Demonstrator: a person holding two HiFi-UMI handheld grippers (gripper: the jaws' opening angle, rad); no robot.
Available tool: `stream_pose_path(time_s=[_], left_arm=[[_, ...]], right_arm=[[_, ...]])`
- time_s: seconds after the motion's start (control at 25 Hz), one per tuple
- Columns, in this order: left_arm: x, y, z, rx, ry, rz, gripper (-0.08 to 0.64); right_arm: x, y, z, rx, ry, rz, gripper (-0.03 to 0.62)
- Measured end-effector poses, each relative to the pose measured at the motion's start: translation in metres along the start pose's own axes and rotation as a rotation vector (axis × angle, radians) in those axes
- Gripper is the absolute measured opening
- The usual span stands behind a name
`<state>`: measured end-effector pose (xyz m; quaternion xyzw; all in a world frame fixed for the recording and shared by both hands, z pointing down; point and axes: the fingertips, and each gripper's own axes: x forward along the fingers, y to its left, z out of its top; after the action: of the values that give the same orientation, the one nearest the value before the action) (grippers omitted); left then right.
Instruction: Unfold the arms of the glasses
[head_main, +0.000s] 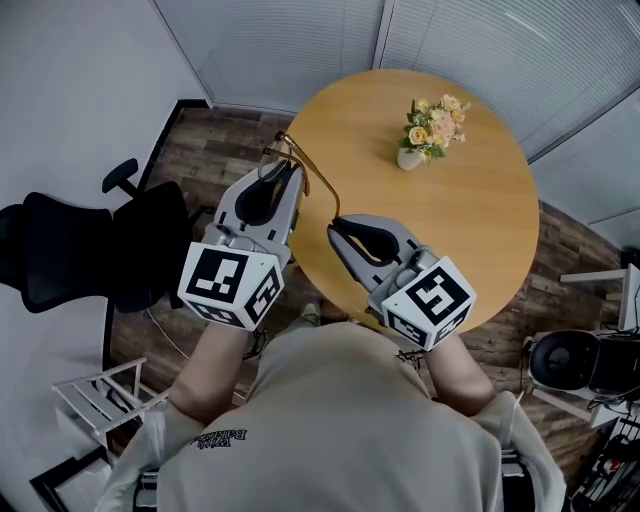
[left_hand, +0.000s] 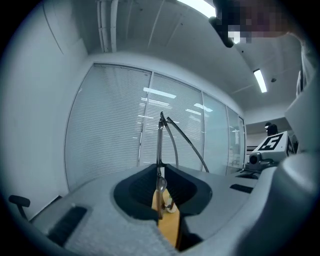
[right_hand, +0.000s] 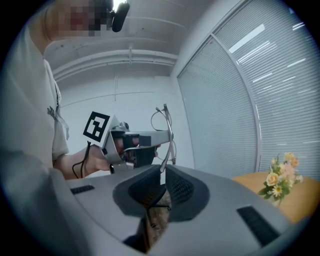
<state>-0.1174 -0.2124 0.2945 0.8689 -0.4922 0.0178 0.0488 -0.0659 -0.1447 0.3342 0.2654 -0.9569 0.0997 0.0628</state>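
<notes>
Holding glasses (head_main: 300, 158) above table (head_main: 450, 250) edge

Both forearms (head_main: 215, 365) were out in front, bare below short sleeves. The left gripper (head_main: 283, 168) pointed level, its fingers (left_hand: 132, 192) pinched on the glasses (head_main: 312, 182) frame. The right gripper (head_main: 338, 226), close beside and dipped slightly, was clamped on one temple tip.
</notes>
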Motion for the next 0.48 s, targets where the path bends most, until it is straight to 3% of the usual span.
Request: stream_pose_path(time_s=[0.48], left_arm=[[0.002,0.022,-0.024,0.064,0.112,0.097,0.059]], right_arm=[[-0.039,-0.01,0.03,-0.045,-0.054,-0.068,0.041]])
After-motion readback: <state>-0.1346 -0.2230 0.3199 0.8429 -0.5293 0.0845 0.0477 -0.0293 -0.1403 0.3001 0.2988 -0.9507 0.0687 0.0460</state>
